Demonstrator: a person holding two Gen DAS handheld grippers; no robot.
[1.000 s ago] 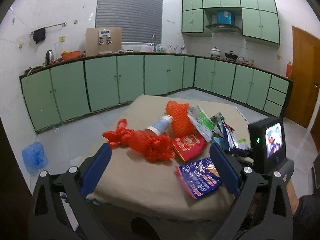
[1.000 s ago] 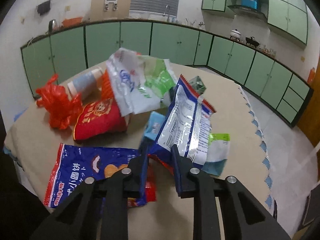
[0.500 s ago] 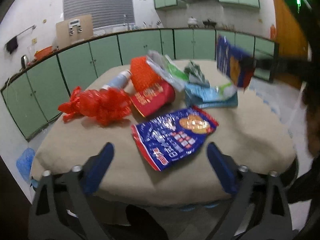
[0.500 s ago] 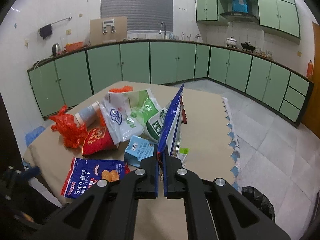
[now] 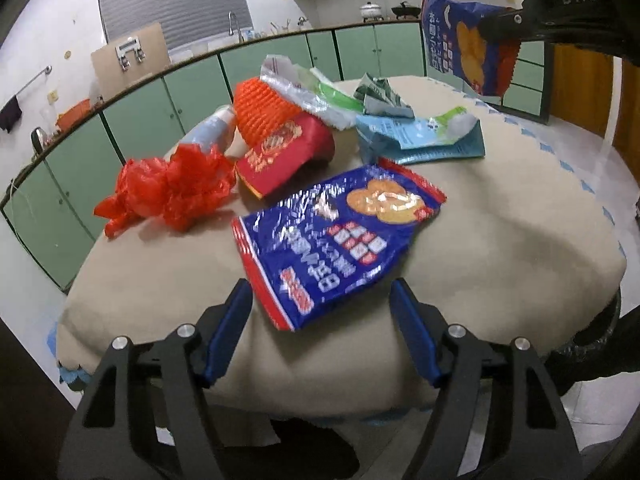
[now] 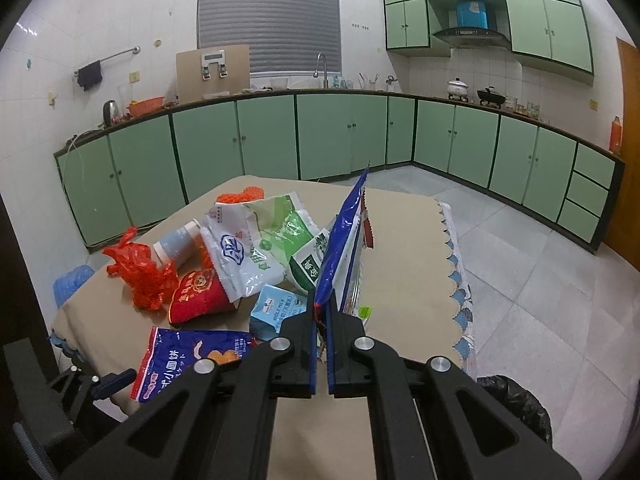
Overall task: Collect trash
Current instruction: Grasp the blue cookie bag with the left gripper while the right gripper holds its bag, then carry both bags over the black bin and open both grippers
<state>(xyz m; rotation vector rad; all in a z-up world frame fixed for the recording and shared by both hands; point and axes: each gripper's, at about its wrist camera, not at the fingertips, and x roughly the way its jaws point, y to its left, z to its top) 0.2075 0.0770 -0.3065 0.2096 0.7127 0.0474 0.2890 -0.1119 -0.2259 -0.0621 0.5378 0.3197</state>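
While the right claw (image 6: 320, 354) pinches a blue snack wrapper (image 6: 344, 248) that stands up on edge from between its fingers, clear of the beige-covered surface (image 6: 404, 276), the left claw (image 5: 322, 320) is closing, half wide, around the near corner of a second blue snack bag (image 5: 340, 236); its blue pads (image 5: 230, 322) do not appear to press on the bag, though that corner is blurred. This bag lies flat at the near edge of the surface. In the left wrist view, a crumpled red plastic bag (image 5: 168, 188) sits at ten o'clock from it, a red packet (image 5: 284, 152) at eleven, and a light blue carton (image 5: 416, 140) at one. Behind the red packet are an orange mesh net (image 5: 260, 110), a pale cup (image 5: 208, 136) on its side, and white-and-green plastic bags (image 5: 316, 92). The lifted wrapper shows again at two o'clock, high in that view. On the floor at five o'clock in the right wrist view, a black-lined bin (image 6: 516, 404) stands just beside the surface.
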